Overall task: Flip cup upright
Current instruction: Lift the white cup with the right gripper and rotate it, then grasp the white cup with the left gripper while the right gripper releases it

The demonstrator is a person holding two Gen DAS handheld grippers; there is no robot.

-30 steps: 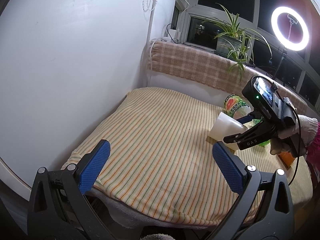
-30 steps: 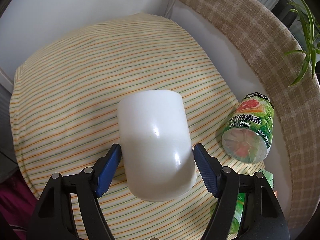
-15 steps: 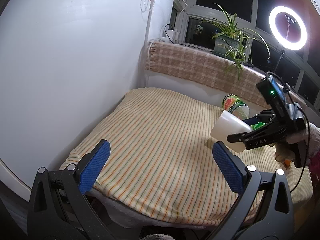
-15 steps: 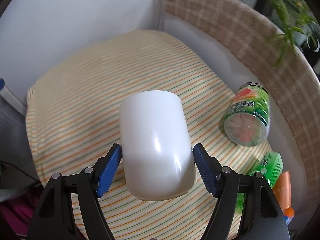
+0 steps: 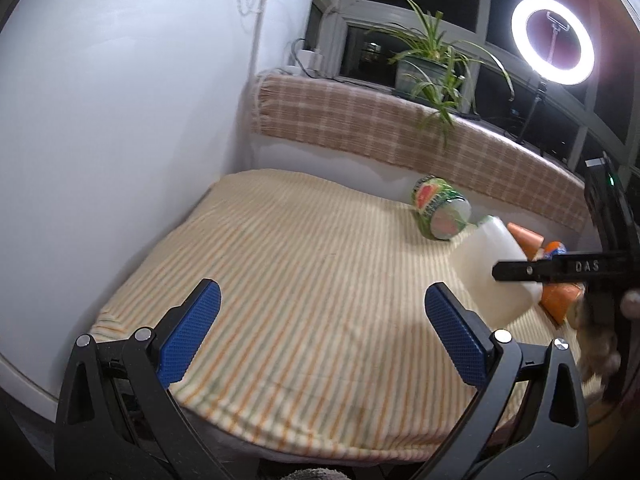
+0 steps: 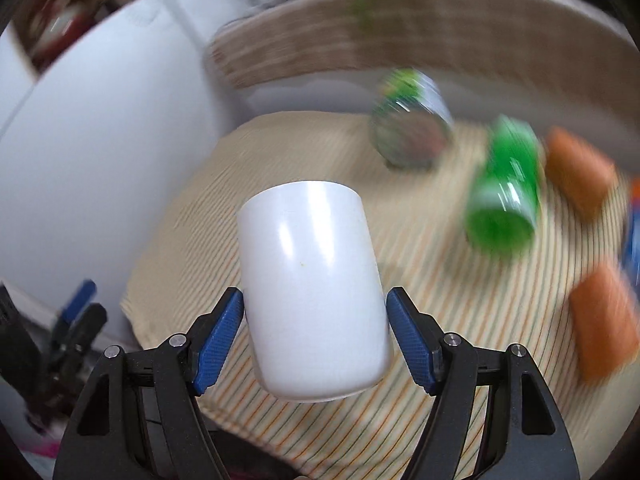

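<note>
Right gripper [image 6: 315, 342] is clamped on the white cup [image 6: 310, 280], which I hold tilted above the striped cloth [image 6: 420, 360]; lifting is done, turning and setting down remain. Left gripper [image 5: 320, 336] hangs spread apart, holding nothing. Bottles [image 6: 504, 196] crowd the right; open cloth lies left.

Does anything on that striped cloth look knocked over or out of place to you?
Yes. A green-labelled bottle lies on its side near the back of the striped cloth, not standing. The white cup is not set down either: the right gripper holds it tilted in the air. No spill shows.
</note>
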